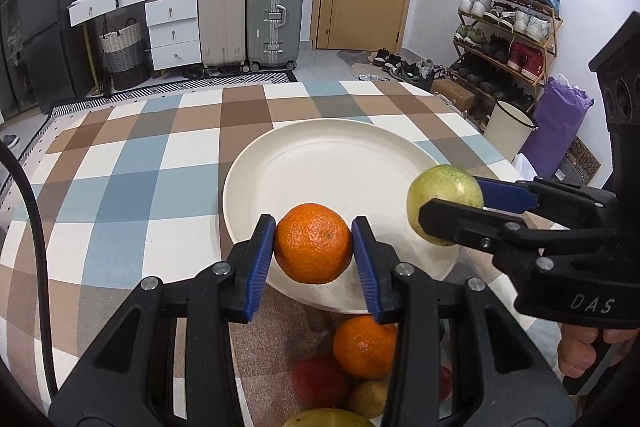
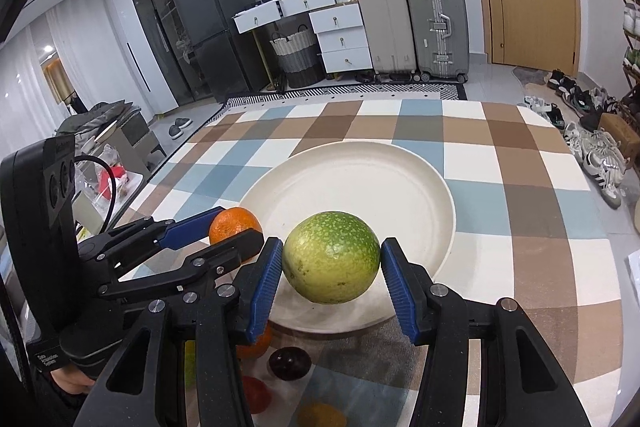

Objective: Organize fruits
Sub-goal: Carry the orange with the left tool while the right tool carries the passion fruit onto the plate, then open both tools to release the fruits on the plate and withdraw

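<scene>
Checkered bench (image 1: 120, 163) carries a plate (image 1: 280, 155) with nothing on it. I have my left gripper (image 1: 313, 245) clenched on an orange (image 1: 312, 243) and my right gripper (image 2: 331, 269) on a green fruit (image 2: 331, 263), both above its near rim; several fruits (image 1: 364, 347) wait below.

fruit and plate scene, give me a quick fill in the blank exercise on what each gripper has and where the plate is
1. The left gripper is shut on the ____ fruit.
2. The right gripper is shut on the ____ fruit.
3. The white plate holds ____ fruit so far.
4. The plate rests on a ____ cloth.

Missing words: orange; green; no; checked
</scene>
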Tool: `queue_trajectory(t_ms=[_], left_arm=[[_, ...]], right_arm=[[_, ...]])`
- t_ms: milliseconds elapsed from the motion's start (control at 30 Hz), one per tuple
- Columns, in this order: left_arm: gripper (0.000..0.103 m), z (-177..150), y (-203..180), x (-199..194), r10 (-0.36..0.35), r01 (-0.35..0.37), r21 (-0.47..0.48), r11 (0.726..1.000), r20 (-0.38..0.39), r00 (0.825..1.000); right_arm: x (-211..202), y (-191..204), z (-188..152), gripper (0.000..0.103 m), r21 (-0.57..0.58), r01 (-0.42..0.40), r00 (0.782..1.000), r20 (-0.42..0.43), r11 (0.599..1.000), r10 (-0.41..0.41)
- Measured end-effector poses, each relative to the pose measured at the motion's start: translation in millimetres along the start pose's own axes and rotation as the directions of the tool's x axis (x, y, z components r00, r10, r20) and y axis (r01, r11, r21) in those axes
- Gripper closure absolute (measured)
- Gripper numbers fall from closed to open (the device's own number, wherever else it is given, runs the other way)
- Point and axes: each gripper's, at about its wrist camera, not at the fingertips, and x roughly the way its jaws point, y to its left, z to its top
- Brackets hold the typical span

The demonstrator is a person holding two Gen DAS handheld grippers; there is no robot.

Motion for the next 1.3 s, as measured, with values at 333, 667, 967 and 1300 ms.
queue_trajectory(t_ms=[333,667,967,1300], left_arm=[[0.066,7,-4,10,0.022,-0.021,0.024,0.999,-0.042,0.999],[0.066,5,0,15,0.024,-0.023,0.016,1.000,-0.073,0.997],[0.065,5,1,5,0.018,-0.018,0.003,1.000,-0.044,0.999],[0.018,-9,10,-47,-0.003,0.004,-0.017,1.000,0.043,0.999]], right_arm=[[18,-16,1,0.052,0.033,0.024,0.999,-0.043,0.999,-0.022],[25,-19,1,0.052,0.050,0.021,0.999,-0.043,0.999,-0.018],[0,-16,6,0.045,0.018,0.050,0.999,0.006,0.999,-0.050],[-37,-22,-12,0.004,-0.004,0.072,0.997,0.035,0.997,-0.071]])
